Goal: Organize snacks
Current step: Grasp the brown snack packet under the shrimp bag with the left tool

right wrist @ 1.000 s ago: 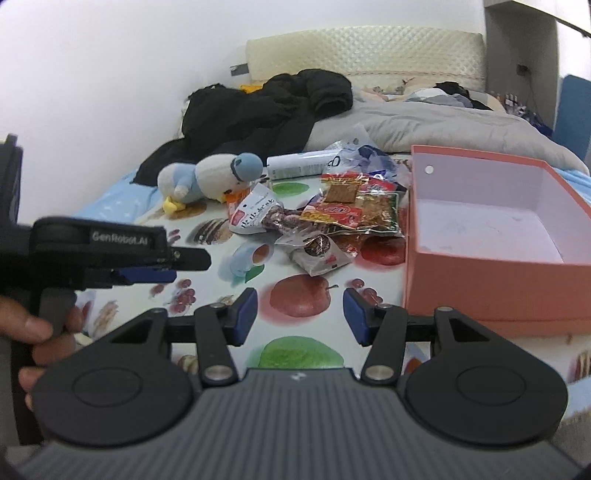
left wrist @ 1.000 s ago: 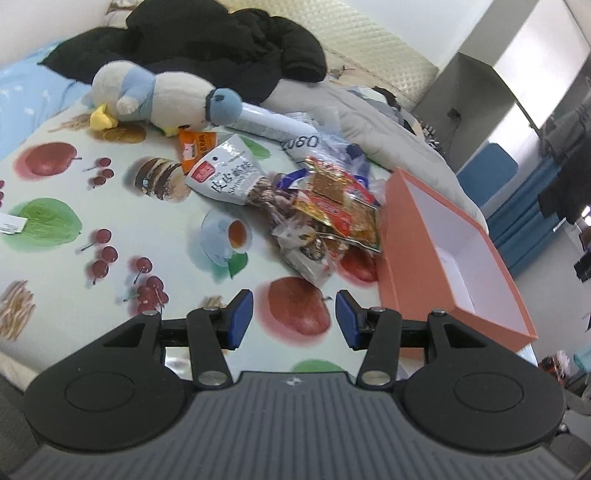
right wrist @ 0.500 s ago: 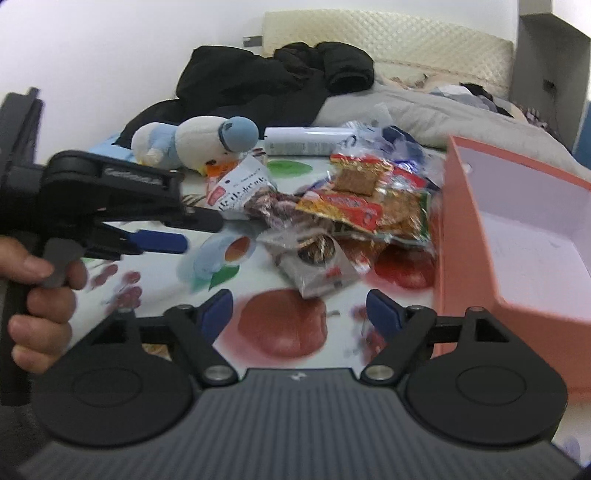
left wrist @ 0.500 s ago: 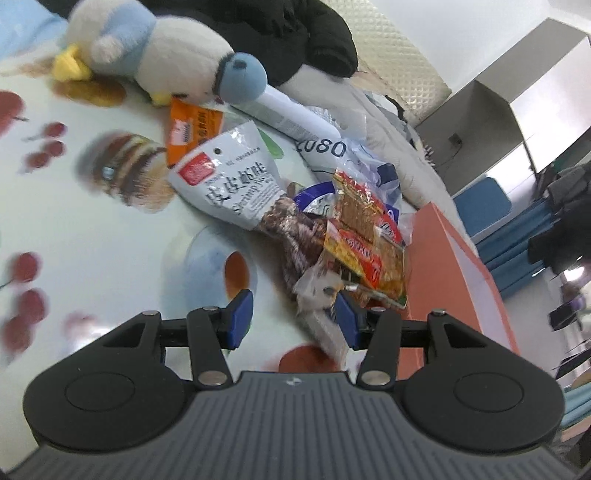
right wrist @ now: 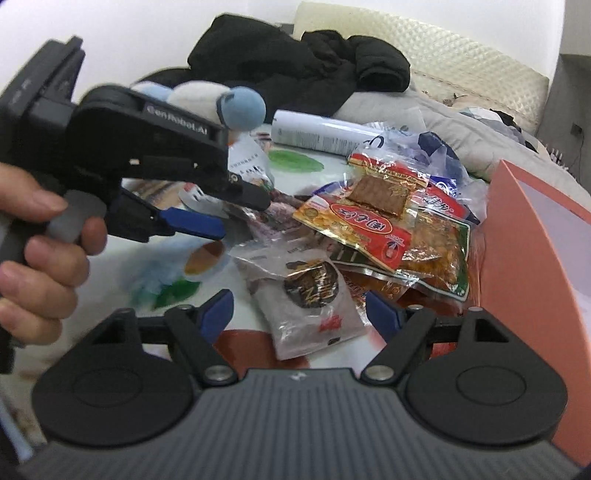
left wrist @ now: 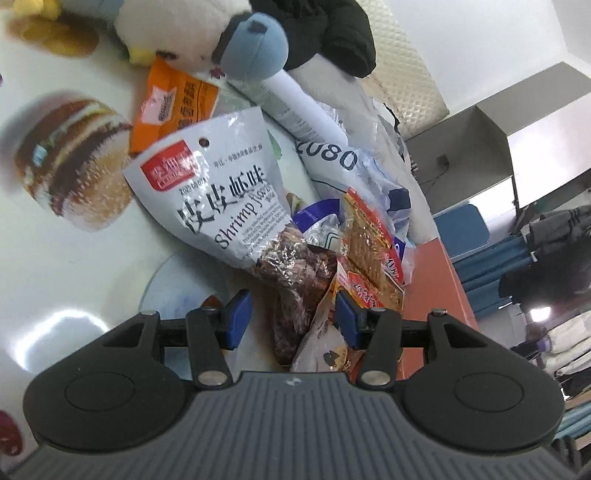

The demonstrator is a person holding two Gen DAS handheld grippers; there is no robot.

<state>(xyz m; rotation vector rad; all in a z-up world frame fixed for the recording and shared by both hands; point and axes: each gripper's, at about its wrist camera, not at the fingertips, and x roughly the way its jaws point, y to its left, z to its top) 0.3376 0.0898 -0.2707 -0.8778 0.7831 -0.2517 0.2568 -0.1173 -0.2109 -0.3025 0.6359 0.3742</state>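
Observation:
A pile of snack packets lies on the printed tablecloth. A white shrimp-flavour bag [left wrist: 221, 206] points its dark lower end between the fingers of my open left gripper [left wrist: 291, 319], which hovers just over it. It also shows in the right wrist view [right wrist: 221, 218]. My right gripper [right wrist: 299, 314] is wide open around a clear packet with a dark round label [right wrist: 306, 291]. Red and yellow packets [right wrist: 369, 225] lie beside it. The salmon box [right wrist: 517, 251] stands open at the right.
A white and blue plush toy [left wrist: 207, 33] and an orange packet [left wrist: 173, 103] lie behind the pile. A white tube [right wrist: 321, 134], a plastic bag [left wrist: 347, 162] and black clothing [right wrist: 295, 62] are further back. A bed lies beyond.
My left gripper has moved forward and down onto the pile, over the shrimp bag's lower end. My right gripper has opened wider and closed in on the clear packet.

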